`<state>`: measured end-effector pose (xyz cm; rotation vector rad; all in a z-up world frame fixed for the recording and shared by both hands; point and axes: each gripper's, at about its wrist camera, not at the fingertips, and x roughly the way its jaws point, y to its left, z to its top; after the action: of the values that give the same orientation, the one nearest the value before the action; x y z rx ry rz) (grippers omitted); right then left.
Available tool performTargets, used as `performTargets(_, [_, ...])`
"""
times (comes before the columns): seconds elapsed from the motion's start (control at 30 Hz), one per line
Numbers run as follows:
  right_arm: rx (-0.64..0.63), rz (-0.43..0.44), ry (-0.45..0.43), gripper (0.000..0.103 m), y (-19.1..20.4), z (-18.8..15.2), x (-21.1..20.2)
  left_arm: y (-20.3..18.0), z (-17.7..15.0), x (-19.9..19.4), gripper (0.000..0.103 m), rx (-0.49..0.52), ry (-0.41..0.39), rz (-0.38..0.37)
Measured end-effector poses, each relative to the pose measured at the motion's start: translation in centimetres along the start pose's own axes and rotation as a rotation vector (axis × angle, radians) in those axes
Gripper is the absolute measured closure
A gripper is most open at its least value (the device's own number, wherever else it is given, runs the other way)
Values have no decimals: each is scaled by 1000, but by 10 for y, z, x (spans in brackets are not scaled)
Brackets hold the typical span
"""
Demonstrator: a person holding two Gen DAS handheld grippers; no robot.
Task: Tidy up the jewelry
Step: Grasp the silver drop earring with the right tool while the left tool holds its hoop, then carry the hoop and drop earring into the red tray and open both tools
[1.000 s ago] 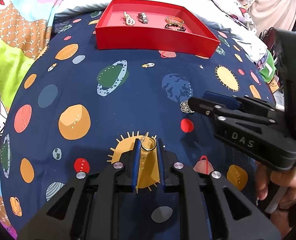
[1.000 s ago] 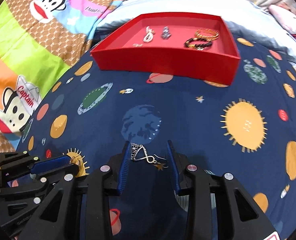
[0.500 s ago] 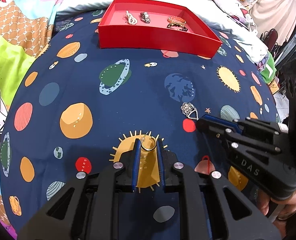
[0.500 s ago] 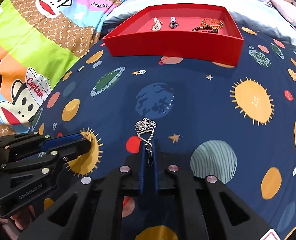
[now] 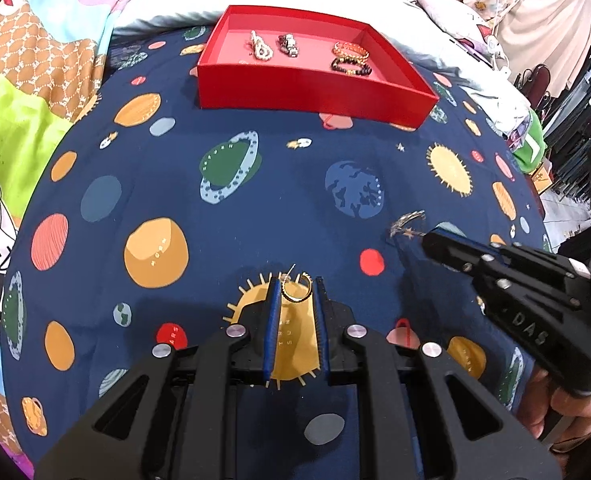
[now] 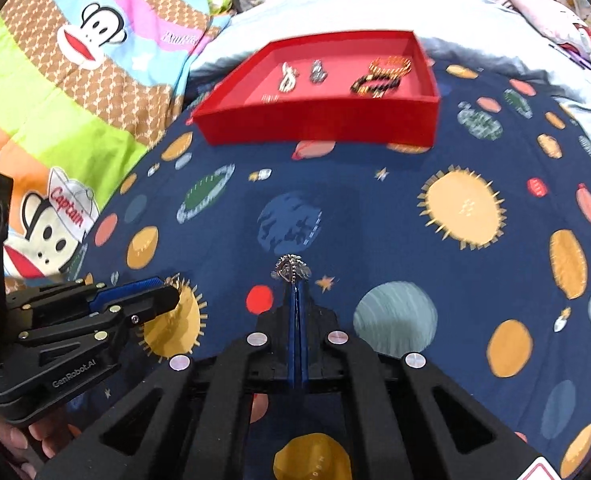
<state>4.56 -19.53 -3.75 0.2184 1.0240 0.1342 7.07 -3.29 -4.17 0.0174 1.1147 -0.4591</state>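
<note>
Over the planet-print navy bedspread (image 5: 255, 200), your left tongs (image 5: 295, 292) grip a gold ring (image 5: 295, 290) and your right tongs (image 6: 295, 280) pinch a silver filigree pendant (image 6: 291, 268).

The navy blanket (image 6: 375, 208) lay bare between both grippers and the red tray (image 6: 319, 124), so the way to it was open. The tray's near wall stood up as the only barrier, its top open. Inside, four pieces (image 5: 287, 44) sat toward the back, leaving the front floor free. The left gripper (image 6: 175, 298) stood well aside of the right gripper (image 6: 295, 284).
</note>
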Motion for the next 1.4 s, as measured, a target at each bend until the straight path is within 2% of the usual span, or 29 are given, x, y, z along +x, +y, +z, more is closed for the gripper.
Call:
performTargets(0.17, [15, -25, -50, 102, -5, 13, -19, 0, 12, -9, 88, 10, -26, -10])
performTargets(0.33, [32, -41, -88, 102, -9, 27, -31, -6, 28, -18, 88, 57, -58, 18])
performTargets(0.6, [37, -53, -122, 102, -7, 46, -38, -12, 59, -21, 88, 101, -88, 47])
performTargets(0.93, [38, -65, -149, 102, -6, 75, -37, -7, 102, -27, 88, 103, -154, 41])
performTargets(1.23, [-10, -89, -201, 102, -9, 142, -24, 7, 177, -28, 88, 94, -248, 62])
performTargets(1.4, [1, -87, -199, 102, -19, 178, -3, 7, 215, -10, 88, 90, -245, 38])
